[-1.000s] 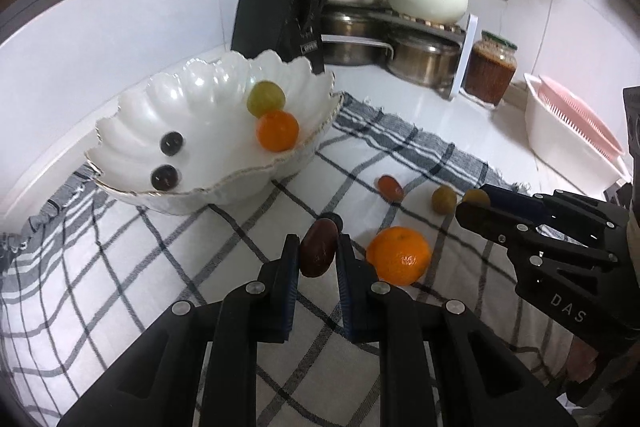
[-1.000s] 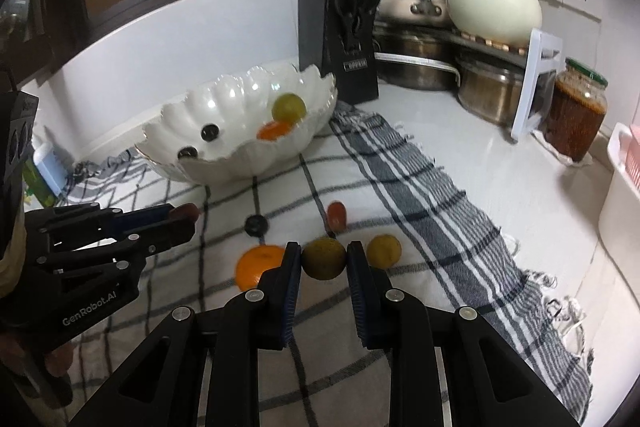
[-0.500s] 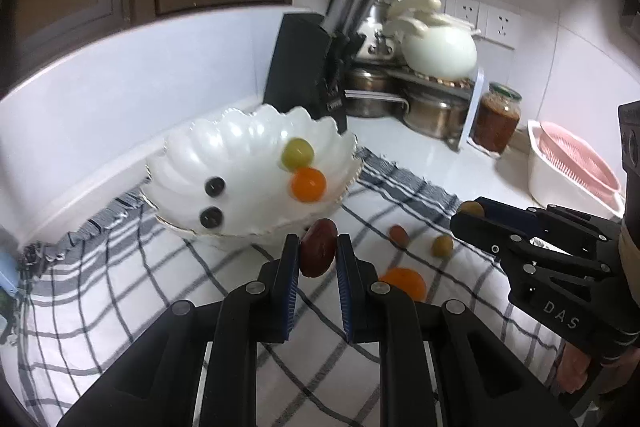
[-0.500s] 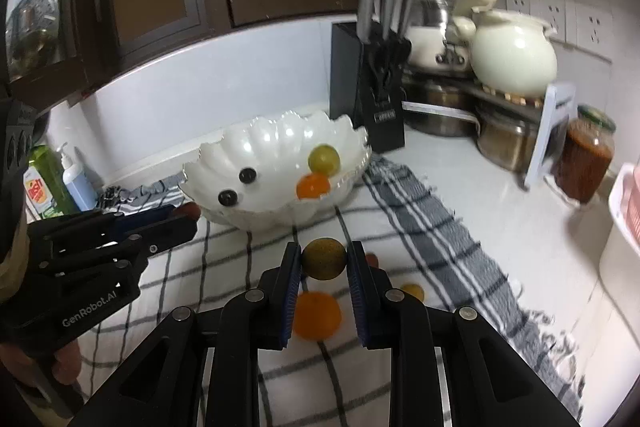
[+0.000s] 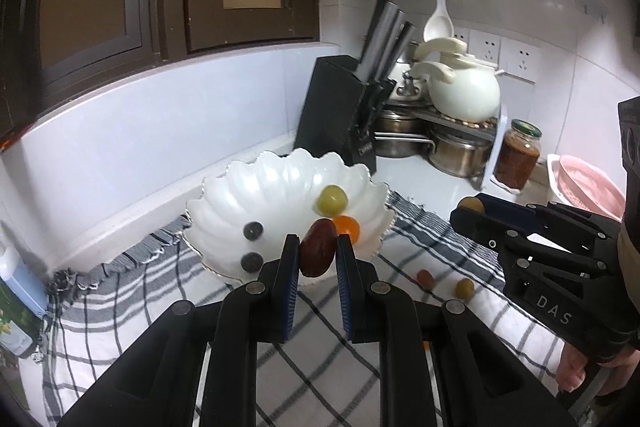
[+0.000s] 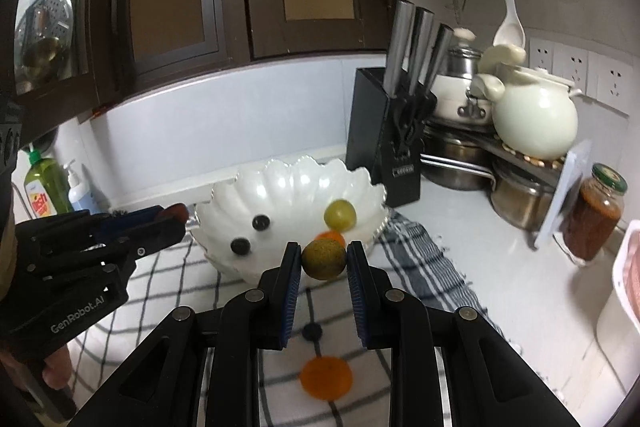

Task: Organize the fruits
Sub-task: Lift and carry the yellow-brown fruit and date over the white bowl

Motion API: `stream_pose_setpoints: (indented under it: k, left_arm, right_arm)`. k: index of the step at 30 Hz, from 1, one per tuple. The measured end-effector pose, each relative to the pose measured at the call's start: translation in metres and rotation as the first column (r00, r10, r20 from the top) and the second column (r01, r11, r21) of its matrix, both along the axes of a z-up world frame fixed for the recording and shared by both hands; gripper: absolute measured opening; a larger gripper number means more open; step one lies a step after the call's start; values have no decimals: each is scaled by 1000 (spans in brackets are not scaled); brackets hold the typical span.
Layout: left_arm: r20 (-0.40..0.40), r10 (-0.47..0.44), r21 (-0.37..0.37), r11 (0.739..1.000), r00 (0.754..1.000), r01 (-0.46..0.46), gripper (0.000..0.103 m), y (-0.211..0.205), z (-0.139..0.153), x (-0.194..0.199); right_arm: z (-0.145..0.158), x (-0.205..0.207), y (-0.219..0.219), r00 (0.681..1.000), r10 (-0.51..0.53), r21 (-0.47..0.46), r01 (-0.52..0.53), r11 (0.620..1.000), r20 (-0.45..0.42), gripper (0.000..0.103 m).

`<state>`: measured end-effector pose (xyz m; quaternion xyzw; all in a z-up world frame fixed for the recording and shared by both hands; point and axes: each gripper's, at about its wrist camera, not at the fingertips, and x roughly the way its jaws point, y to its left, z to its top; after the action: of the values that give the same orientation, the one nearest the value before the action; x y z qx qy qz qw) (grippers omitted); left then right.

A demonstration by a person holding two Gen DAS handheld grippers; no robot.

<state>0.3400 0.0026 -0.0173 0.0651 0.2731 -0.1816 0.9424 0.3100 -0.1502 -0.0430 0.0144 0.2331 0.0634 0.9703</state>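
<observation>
My left gripper (image 5: 318, 255) is shut on a dark red oval fruit (image 5: 318, 253), held in the air in front of the white scalloped bowl (image 5: 240, 195). My right gripper (image 6: 323, 259) is shut on a round brownish-green fruit (image 6: 323, 259), also raised before the bowl (image 6: 288, 183). Inside the bowl lie a green grape (image 5: 331, 200), a small orange (image 5: 347, 227) and two dark berries (image 5: 253, 231). On the checked cloth (image 5: 120, 307) remain a small red fruit (image 5: 425, 278), a small green fruit (image 5: 464, 287), an orange (image 6: 326, 377) and a dark berry (image 6: 311, 330).
A black knife block (image 5: 340, 115) stands right behind the bowl. Steel pots (image 5: 456, 151), a cream kettle (image 5: 464, 95) and a sauce jar (image 5: 518, 155) fill the back right corner. A pink-and-white strainer basket (image 5: 588, 187) sits far right. Soap bottles (image 6: 44, 187) stand at the left wall.
Both grippers have risen from the cloth with their fruits held. The bowl now sits lower and farther in both views, and the loose fruits lie below the fingers.
</observation>
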Motion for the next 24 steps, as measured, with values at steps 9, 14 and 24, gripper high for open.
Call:
stream_pose_setpoints:
  k: [9, 14, 24]
  left_arm:
    - [10, 18, -9, 1000, 1000, -18, 19, 7, 12, 31]
    - [6, 29, 6, 1000, 1000, -29, 19, 8, 14, 50]
    - [-21, 40, 19, 999, 999, -39, 19, 11, 8, 93]
  right_arm:
    - [13, 30, 10, 999, 33, 1, -33, 999, 12, 25]
    - [11, 61, 14, 998, 50, 21, -49, 999, -32, 25]
    - [11, 118, 27, 991, 89, 10, -88, 996, -100, 25]
